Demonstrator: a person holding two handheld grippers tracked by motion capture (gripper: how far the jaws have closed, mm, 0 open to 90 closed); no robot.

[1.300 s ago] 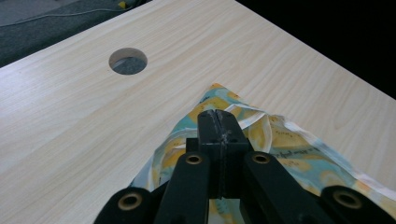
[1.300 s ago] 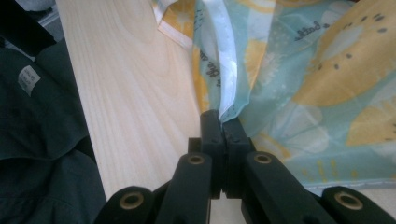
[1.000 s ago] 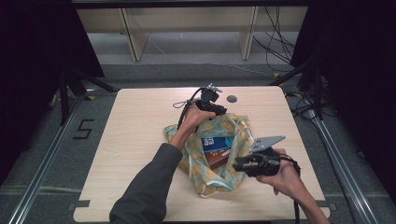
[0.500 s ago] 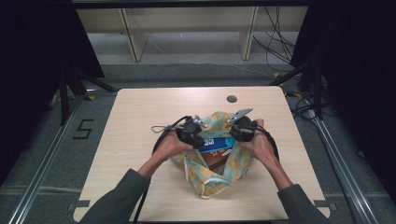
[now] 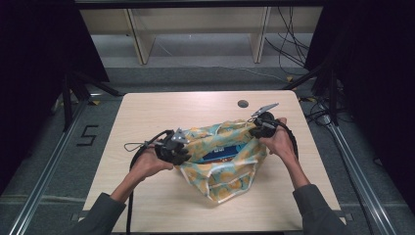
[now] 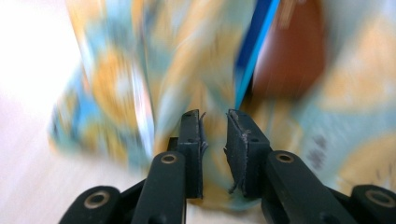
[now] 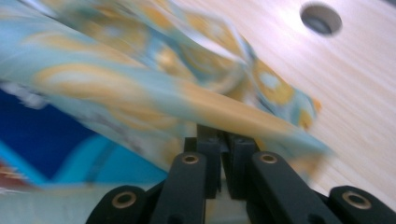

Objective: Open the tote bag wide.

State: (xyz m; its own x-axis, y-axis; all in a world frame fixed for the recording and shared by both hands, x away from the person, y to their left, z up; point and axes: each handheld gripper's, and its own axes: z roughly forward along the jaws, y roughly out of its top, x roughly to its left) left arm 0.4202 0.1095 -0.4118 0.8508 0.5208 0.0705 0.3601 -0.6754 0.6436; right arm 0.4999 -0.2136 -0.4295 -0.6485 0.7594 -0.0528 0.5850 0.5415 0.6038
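Both hands have spread to the floral yellow-and-teal cloth bag's edges: right hand-held gripper just clenched its rim, left hand-held gripper pinches fabric.

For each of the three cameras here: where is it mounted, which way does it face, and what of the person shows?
High view: fixed above the person's side, facing forward and down on the table; both forearms, left gripper, right gripper.
Left gripper view: rides that gripper, faces the patterned bag; its fingers stand slightly apart.
Right gripper view: rides that gripper; its fingers pinch the bag's rim.
Shared: all show the bag and the blue package inside.
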